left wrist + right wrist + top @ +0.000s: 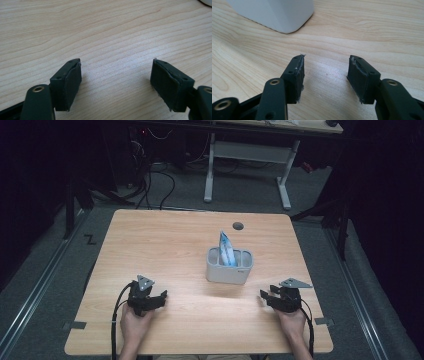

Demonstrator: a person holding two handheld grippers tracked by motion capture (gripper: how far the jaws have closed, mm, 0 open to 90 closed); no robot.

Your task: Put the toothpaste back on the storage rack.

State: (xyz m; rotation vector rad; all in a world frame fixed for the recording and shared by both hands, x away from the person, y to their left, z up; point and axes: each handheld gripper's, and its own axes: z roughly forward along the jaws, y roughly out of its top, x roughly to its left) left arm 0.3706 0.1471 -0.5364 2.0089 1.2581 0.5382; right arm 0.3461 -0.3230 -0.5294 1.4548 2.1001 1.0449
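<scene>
Organizer caddy (229,266) with a blue-white packet (226,248) stands mid-frame on the counter (165,235), while left hand-held gripper (159,300) and right hand-held gripper (266,297), both released, rest lower-frame, seemingly ready.

A fixed overhead camera looks forward and down across the wooden table (175,245), taking in its whole top and the floor beyond. Each gripper-mounted camera sits low and close, looking along its own jaws at the wood just ahead. The right gripper view shares with the high view the grey holder (274,12) (229,266), ahead and left of its jaws.
</scene>
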